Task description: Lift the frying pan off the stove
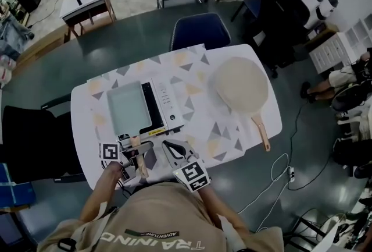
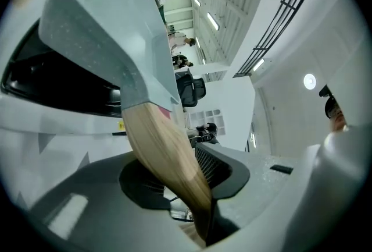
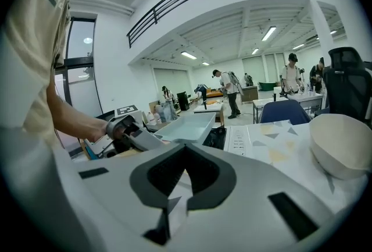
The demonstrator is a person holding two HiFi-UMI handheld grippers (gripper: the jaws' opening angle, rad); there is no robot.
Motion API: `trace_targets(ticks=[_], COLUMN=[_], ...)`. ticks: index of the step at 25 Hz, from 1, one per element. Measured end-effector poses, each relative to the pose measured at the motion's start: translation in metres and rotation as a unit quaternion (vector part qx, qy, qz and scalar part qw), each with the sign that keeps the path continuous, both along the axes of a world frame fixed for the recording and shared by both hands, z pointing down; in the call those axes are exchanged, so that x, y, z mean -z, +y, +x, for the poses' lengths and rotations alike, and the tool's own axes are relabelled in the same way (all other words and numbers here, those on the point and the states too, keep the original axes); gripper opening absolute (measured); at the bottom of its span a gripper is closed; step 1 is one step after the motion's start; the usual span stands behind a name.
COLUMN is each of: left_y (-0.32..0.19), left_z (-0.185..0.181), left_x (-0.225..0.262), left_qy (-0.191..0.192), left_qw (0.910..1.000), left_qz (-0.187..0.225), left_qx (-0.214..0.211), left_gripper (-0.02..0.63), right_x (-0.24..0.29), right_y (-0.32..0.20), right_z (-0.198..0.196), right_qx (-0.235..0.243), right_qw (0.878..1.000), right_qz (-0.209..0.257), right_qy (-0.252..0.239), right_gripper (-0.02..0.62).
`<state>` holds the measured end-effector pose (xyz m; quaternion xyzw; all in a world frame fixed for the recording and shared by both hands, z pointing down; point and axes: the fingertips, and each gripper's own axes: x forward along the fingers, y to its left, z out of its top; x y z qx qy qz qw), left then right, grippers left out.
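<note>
A square pale grey-green frying pan (image 1: 129,106) sits on the white stove (image 1: 165,102) at the table's left; its wooden handle (image 1: 139,155) points toward me. My left gripper (image 1: 132,143) is at that handle. In the left gripper view the handle (image 2: 163,152) runs slantwise between the jaws of the left gripper (image 2: 187,170), under the pan body (image 2: 110,35); the pads stand apart and do not clamp it. My right gripper (image 1: 170,145) is beside it near the table's front edge, shut and empty (image 3: 186,149), looking toward the pan (image 3: 186,126).
A round cream pan (image 1: 241,85) with a wooden handle lies on the patterned cloth at the right, also seen in the right gripper view (image 3: 343,149). A blue chair (image 1: 199,29) stands behind the table, a black chair (image 1: 35,140) at its left. People stand far off.
</note>
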<state>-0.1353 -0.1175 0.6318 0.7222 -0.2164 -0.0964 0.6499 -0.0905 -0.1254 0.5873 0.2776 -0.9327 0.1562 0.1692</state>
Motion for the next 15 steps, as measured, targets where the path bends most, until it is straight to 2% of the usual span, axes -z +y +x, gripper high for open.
trace_targets(ticks=[3,7,10,15], left_y=[-0.001,0.000,-0.001,-0.002], left_z=[-0.004,-0.002,-0.006,-0.001], left_x=[0.010,0.028,0.036,0.059], left_qy=[-0.016,-0.010,-0.029,-0.017], left_qw=[0.9999,0.9998,0.9990,0.9980], left_qz=[0.003,0.017,0.031,0.057], left_qx=[0.005,-0.001,-0.011,-0.023], left_gripper=[0.126,0.127,0.130,0.132], right_x=[0.007,0.015,0.023,0.034], right_y=[-0.003,-0.007,-0.012,-0.015], right_z=[-0.002,-0.002,-0.001,0.000], right_qx=[0.001,-0.003,-0.007,-0.014], right_qw=[1.000,1.000,1.000,0.999], right_qz=[0.009,0.019,0.027,0.041], right_qy=[-0.005,-0.012,-0.015,-0.025], right_gripper=[0.001,0.000,0.000,0.000])
